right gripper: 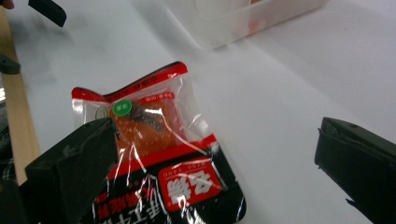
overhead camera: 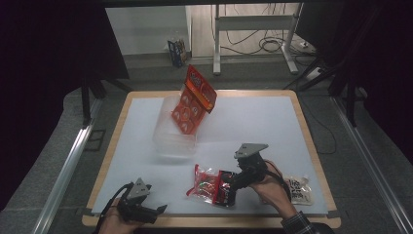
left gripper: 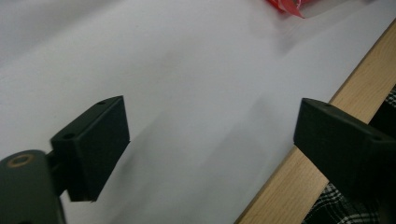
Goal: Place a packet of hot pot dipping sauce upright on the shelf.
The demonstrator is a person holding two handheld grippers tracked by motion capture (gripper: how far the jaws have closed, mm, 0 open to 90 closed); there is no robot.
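- Right gripper, table's 5 o'clock: jaws spread wide over the red-and-black clear plastic snack packet, not pressing it.
- Packet lies flat on the white table sheet, near the front edge.
- Left gripper, 7 o'clock corner: jaws released, nothing between them.
- Clear plastic tub at centre holds an upright orange packet.
- White pouch at 3 o'clock of the right hand.

right tool over red-black snack packet | left tool at table edge
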